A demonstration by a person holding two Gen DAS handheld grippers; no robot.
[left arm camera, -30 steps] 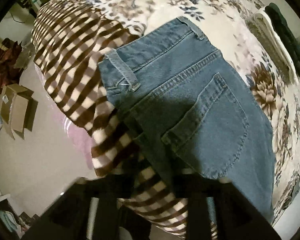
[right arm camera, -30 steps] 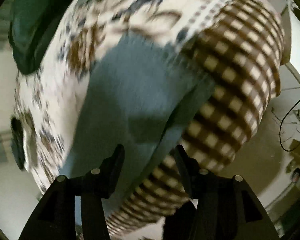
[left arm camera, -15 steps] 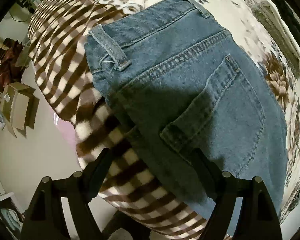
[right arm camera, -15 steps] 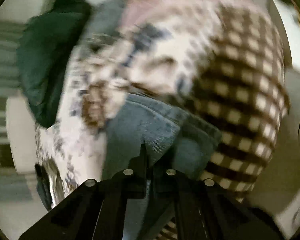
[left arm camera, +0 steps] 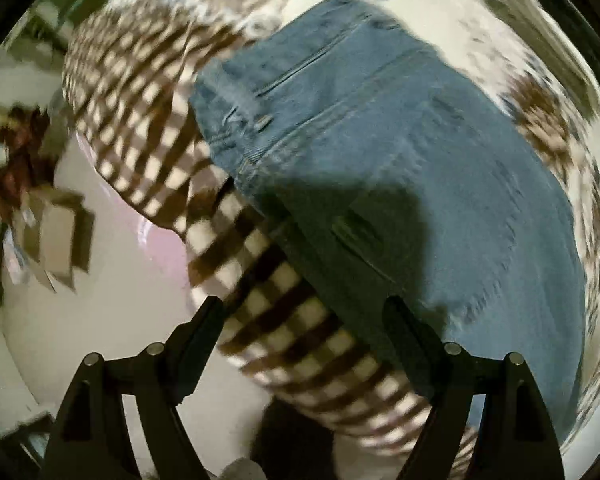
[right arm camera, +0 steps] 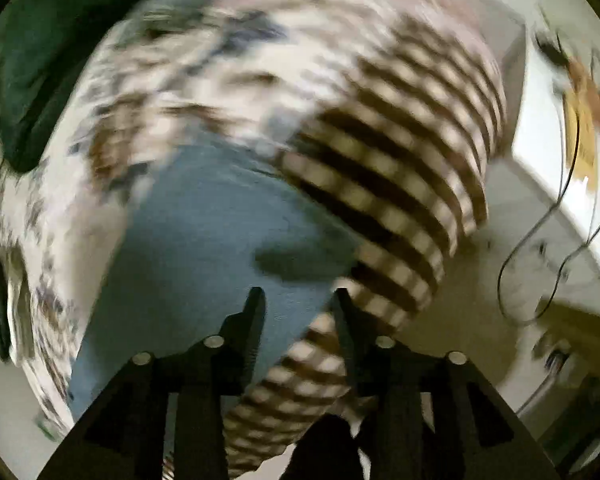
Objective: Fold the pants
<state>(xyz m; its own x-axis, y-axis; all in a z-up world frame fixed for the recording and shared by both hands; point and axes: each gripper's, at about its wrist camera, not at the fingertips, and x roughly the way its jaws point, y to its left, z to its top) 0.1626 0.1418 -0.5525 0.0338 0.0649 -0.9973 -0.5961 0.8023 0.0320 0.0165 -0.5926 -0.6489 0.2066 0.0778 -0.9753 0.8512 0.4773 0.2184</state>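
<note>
Jaws of the left gripper (left arm camera: 304, 312) stand wide apart, empty; those of the right gripper (right arm camera: 298, 304) are parted too, holding nothing. Folded jeans (left arm camera: 400, 152) lie on the floral bedspread (left arm camera: 548, 92), overlapping the checked blanket (left arm camera: 140, 112), waistband toward that blanket, long axis running away across the bed.

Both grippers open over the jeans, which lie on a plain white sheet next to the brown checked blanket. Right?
Not quite. The cover under the jeans is a floral print, not plain white; the left wrist view shows it. Left gripper and right gripper are open, and the checked blanket is beside the jeans.
</note>
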